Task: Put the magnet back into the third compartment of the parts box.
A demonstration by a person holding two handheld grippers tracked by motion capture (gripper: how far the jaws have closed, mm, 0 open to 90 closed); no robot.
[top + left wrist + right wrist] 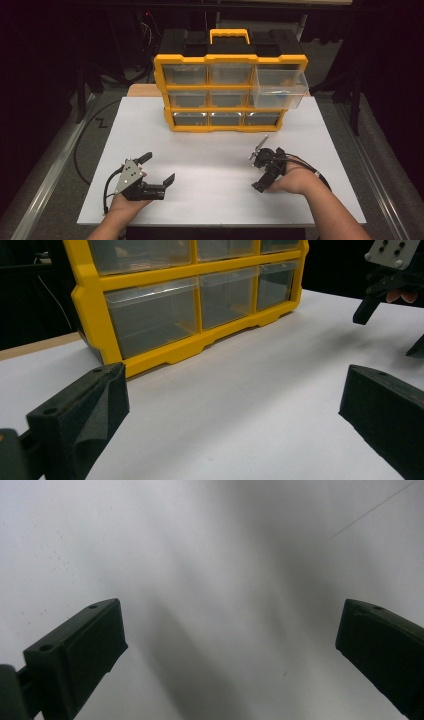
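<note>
Now the pulled-out drawer [279, 88] sits at the organizer's [230, 92] top right, straight beyond the right hand-held gripper [259, 156], which is nearer; both it and the left hand-held gripper [159, 168] are released, empty.

A drawer organizer [230, 90] stands at the far middle of the worktop [210, 200], its upper right drawer [279, 88] pulled out, while the left claw [159, 169] and right claw [258, 170] sit well apart nearer the person.
</note>
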